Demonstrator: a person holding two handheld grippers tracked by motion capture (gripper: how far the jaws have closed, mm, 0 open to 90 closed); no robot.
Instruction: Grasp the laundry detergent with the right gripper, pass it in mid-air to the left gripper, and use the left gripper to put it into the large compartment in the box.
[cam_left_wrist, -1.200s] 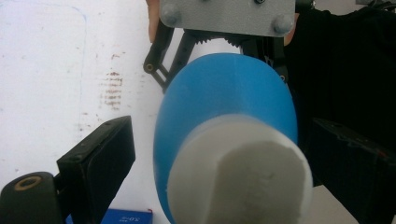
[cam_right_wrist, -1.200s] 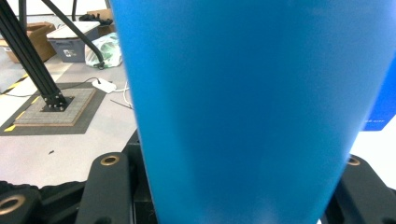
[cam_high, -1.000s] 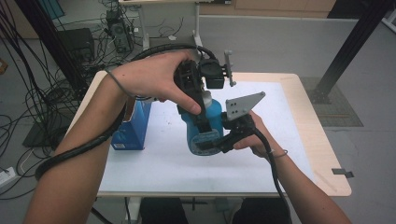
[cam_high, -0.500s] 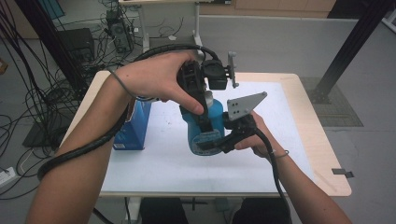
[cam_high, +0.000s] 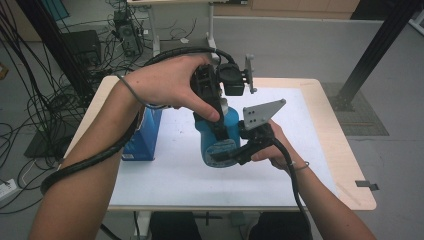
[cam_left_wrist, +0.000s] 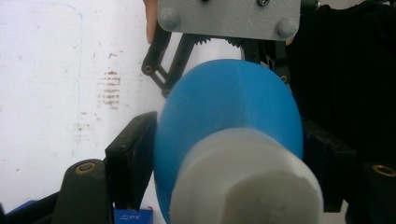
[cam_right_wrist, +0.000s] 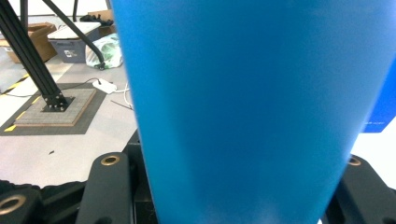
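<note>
On the white-topped table (cam_high: 165, 175), near its middle, stands a blue bottle (cam_high: 220, 142) with a pale white cap (cam_left_wrist: 247, 186), and both tools are at work on it. Largest of what surrounds it is the table itself, its white sheet marked with a few brownish smudges; next comes a blue carton (cam_high: 145, 135) standing to the bottle's left, close but apart from it.

The right gripper (cam_high: 235, 152) comes in low from the side, its fingers clenched around the bottle's lower body; in the right gripper view the blue wall sits tight between the two black fingers. This hold looks meant to pin the bottle upright and stop it turning. The left gripper (cam_high: 220, 107) comes down from above, the person's hand wrapped over it, and its fingers (cam_left_wrist: 133, 154) bracket the bottle's shoulder just below the cap. They press against the blue surface on either side, so they appear to be grasping the top, probably to twist or steady the cap end while the base is braced.

Little stands in the way: the carton sits left of the working space, and the thick cable (cam_high: 90, 162) trails along the left forearm, clear of the bottle. The grey three-cornered plate (cam_high: 262, 115) on the right gripper sits just beside the left one, so the two tools have little room between them.
</note>
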